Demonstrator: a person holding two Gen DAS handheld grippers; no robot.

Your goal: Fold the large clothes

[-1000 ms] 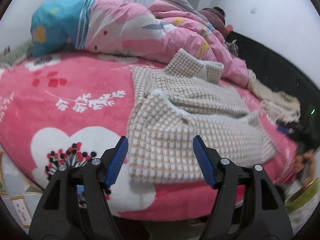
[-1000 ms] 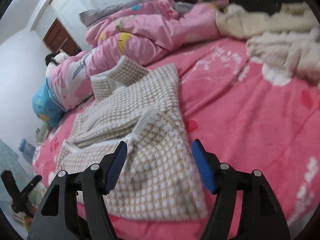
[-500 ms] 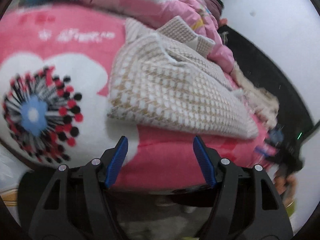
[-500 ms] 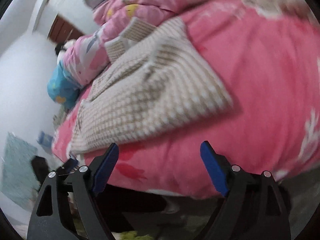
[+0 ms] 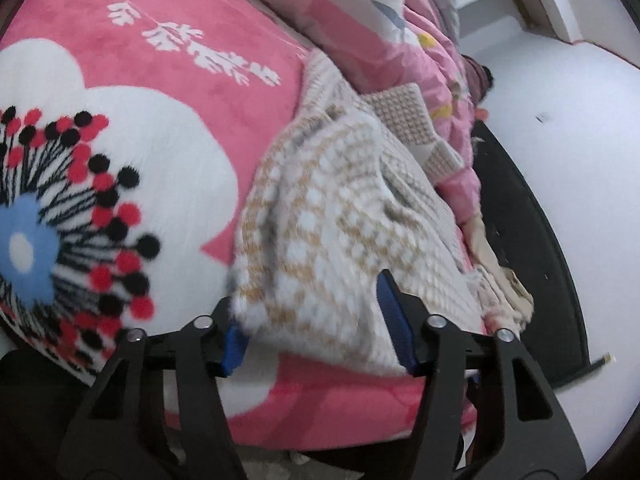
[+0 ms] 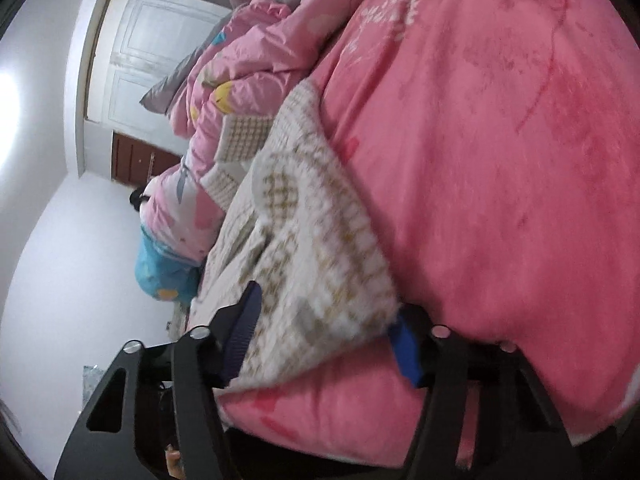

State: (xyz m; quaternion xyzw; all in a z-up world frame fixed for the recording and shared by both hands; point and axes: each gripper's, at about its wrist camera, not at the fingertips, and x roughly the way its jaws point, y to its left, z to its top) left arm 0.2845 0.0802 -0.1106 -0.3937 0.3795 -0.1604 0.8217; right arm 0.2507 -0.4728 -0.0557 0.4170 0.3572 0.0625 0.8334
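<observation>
Pink blanket [image 5: 248, 52] bears checked garment [image 5: 332, 216], hem between both closing grippers.

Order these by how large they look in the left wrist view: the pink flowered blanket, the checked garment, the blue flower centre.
1. pink flowered blanket, covering most of the view.
2. checked garment, a wide patch in the middle.
3. blue flower centre, clearly smallest, partly cut off by the picture's left edge.

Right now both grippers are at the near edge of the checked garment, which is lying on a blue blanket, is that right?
Not quite: the blanket is pink with a flower print, not blue, as both wrist views show. The rest holds: the left gripper and right gripper, jaws closing, each have the checked garment near edge between them.
</observation>
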